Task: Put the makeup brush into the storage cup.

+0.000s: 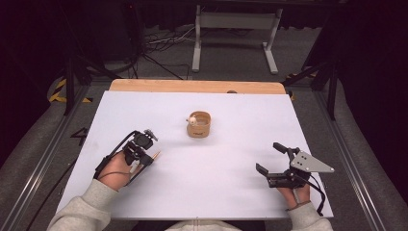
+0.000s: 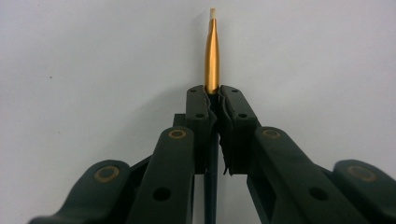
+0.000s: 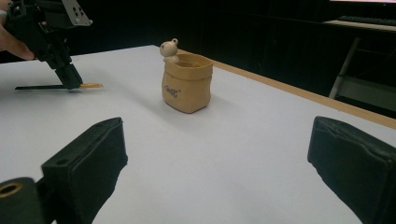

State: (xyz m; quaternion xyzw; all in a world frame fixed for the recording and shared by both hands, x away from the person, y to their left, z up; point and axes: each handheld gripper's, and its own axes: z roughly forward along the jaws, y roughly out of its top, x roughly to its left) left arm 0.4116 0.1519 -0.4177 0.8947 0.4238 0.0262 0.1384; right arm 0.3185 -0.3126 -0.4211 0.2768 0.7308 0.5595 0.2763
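Left gripper [image 1: 150, 153]: lower left of high view, jaws clamped on brush [image 2: 212, 51], low over white table [image 1: 216, 187]. Brush: gold ferrule, pale tip pointing ahead past jaw ends; dark handle trailing back between jaws.
Right gripper [image 1: 271, 159]: lower right of high view, jaws wide apart, holding nothing.
Tan pouch [image 1: 199, 124]: centre of frame, well beyond both grippers, upright, small pale figurine [image 3: 169, 50] at rim.

bare white table [image 1: 216, 183], lone sack-shaped pot [image 1: 199, 125] mid-table, open room around
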